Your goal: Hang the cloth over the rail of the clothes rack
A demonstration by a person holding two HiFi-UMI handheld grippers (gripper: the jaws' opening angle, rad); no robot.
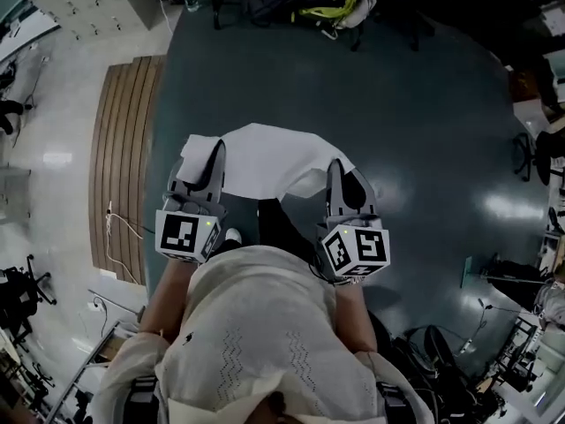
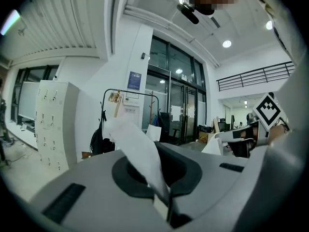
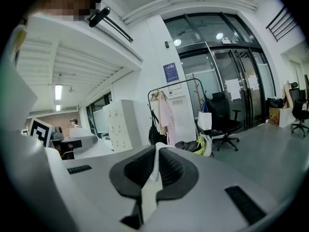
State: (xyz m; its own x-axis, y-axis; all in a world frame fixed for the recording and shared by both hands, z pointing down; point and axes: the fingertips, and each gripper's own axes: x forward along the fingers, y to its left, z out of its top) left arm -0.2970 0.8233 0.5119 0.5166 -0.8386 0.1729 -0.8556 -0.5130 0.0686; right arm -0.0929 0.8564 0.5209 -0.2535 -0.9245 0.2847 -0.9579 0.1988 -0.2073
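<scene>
Your left gripper (image 1: 214, 155) and right gripper (image 1: 337, 173) each pinch one end of the white cloth (image 1: 265, 162). It stretches between them above the floor (image 1: 424, 131).

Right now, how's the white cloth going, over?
Left gripper, right gripper shut on white fabric cloth. Not hung. Black metal clothes rack ahead, way looks open.

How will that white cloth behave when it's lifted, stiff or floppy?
Probably floppy: the cloth droops and folds between the left gripper and right gripper. Likely light, since thin pinches at two corners hold it up. It may slip, as only narrow edges sit between the jaws.
</scene>
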